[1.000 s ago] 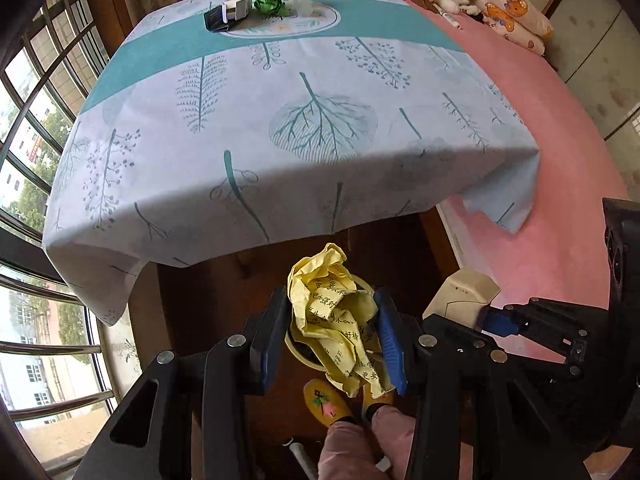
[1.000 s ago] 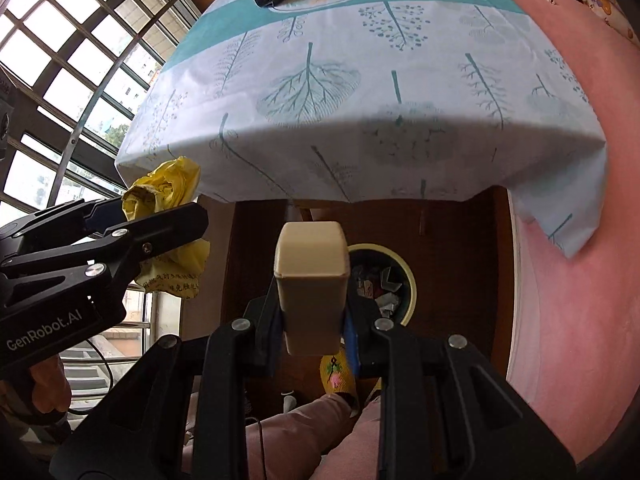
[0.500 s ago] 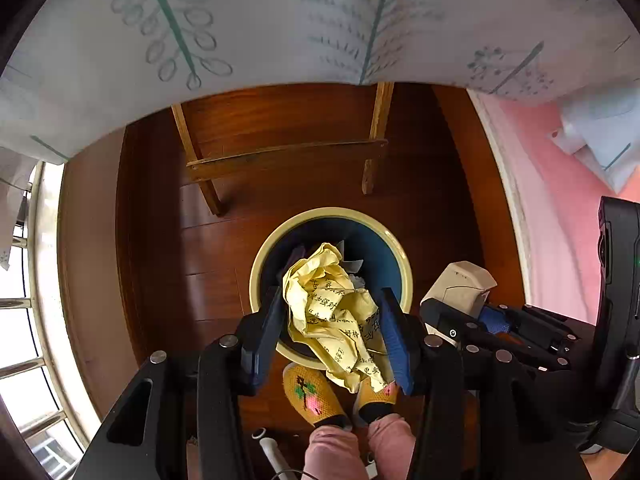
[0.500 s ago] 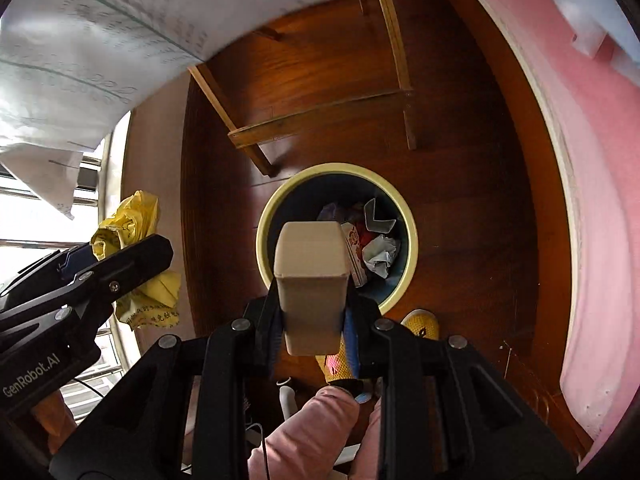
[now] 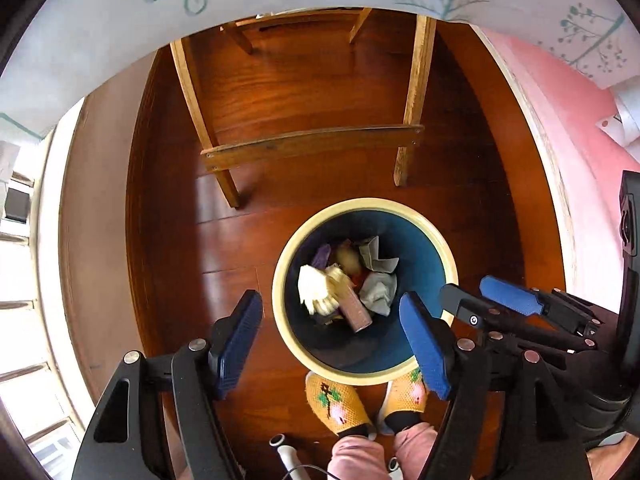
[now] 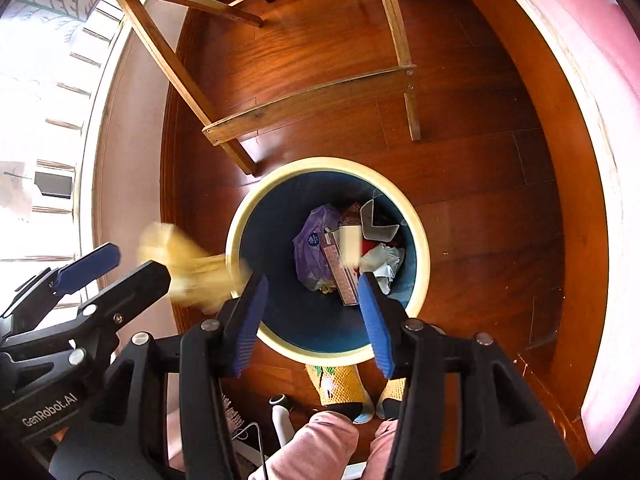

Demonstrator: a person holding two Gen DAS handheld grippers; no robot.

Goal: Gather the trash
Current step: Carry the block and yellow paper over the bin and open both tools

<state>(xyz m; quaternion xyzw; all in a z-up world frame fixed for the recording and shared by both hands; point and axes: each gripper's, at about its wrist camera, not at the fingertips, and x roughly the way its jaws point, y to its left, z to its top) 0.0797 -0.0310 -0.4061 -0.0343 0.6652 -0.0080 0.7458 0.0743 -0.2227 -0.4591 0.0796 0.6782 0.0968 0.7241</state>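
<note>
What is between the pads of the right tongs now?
Nothing is gripped: the right tongs, jaws just opened wider, frame only the trash bin below, beige box blurred inside it, in the right wrist view.

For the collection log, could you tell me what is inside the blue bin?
The blue bin holds a purple bag, grey crumpled paper, a pinkish box and pale yellowish paper. Anything beneath this pile is covered.

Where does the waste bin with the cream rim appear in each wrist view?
Left wrist view: waste bin lower centre-right, just above the slippers.
Right wrist view: waste bin centre, slightly lower.
Shared landmark: wooden crossbar above the bin.
</note>
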